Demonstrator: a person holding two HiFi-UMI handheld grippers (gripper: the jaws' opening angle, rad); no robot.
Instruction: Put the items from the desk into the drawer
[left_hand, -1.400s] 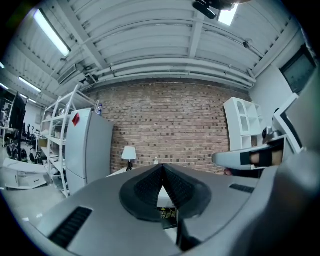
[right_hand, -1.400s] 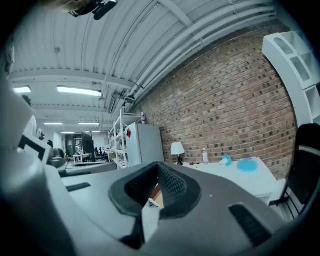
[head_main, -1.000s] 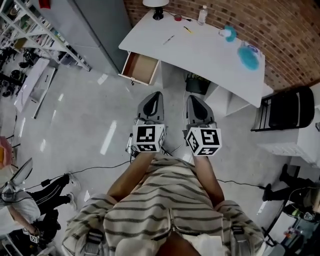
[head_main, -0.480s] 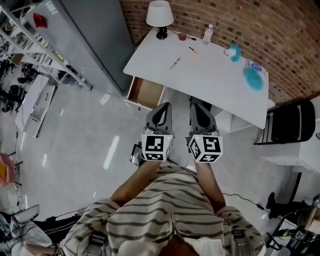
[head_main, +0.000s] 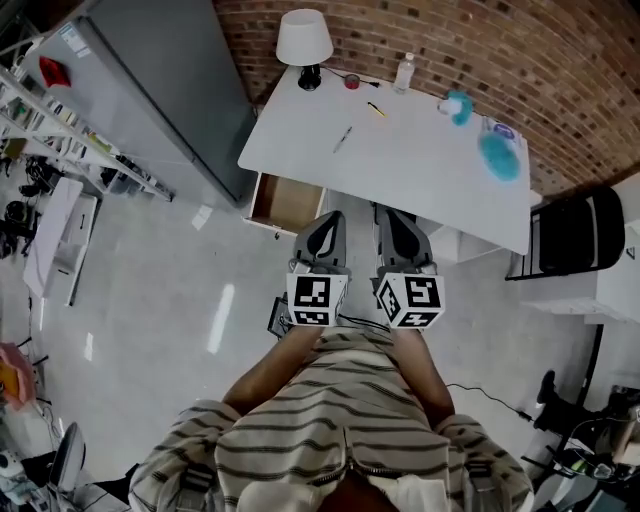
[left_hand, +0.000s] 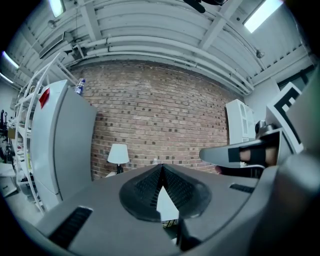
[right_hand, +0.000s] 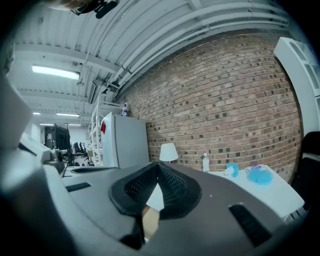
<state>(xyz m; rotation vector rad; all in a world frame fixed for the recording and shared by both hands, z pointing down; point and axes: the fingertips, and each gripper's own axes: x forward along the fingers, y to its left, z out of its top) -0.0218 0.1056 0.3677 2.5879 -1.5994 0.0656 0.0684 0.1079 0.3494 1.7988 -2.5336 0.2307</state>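
A white desk (head_main: 420, 170) stands against the brick wall. On it lie a grey pen (head_main: 342, 139), a yellow pen (head_main: 375, 110), a small red thing (head_main: 351, 81), a clear bottle (head_main: 403, 72) and two cyan items (head_main: 458, 105) (head_main: 498, 155). At the desk's left end, the wooden drawer (head_main: 285, 203) is pulled out and looks empty. My left gripper (head_main: 329, 220) (left_hand: 161, 170) and right gripper (head_main: 392, 216) (right_hand: 158, 167) hover side by side over the floor, short of the desk's front edge. Both are shut with nothing in them.
A white table lamp (head_main: 303, 45) (left_hand: 118, 155) (right_hand: 168, 150) stands at the desk's back left corner. A tall grey cabinet (head_main: 170, 90) is left of the desk, with shelving (head_main: 60, 130) beyond it. A black chair (head_main: 580, 235) sits to the right. Cables (head_main: 480, 392) run across the floor.
The desk and open drawer have come closer to both grippers, and the lamp has come fully into view. The grippers stay side by side and shut.
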